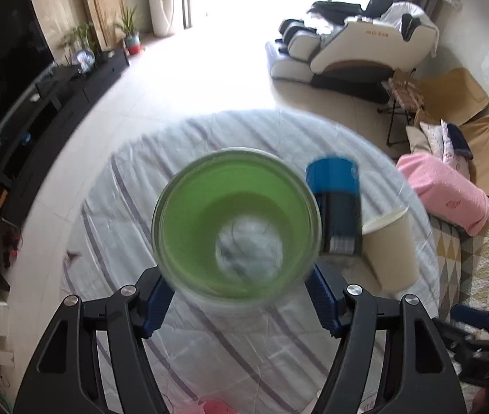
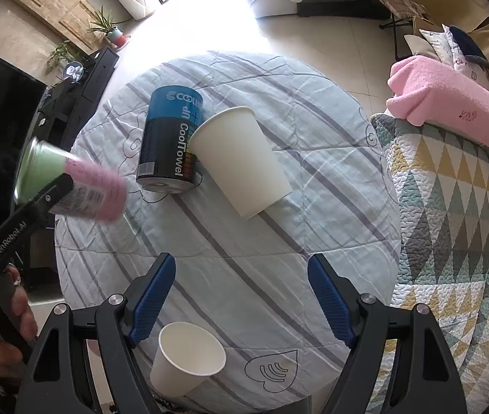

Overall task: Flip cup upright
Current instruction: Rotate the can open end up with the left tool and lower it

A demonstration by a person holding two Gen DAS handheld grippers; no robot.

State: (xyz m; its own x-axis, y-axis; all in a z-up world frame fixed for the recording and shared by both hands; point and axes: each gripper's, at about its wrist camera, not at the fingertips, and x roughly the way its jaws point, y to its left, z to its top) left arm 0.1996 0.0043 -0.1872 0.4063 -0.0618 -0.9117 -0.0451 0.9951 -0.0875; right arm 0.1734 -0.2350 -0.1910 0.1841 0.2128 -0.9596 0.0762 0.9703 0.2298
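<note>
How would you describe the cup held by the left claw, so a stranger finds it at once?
Start at the round table with the striped cloth. Above its left edge, the left claw grips a cup in the air. It alone is green inside and pink outside; the other cups are plain white.

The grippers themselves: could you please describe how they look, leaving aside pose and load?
Both the left gripper and right gripper have black plastic linkage arms with triangular cut-outs, silver pivot bolts and ribbed blue pads. White "GenRobot.AI" lettering marks the left one's side. No cables or sleeves are visible.
</note>
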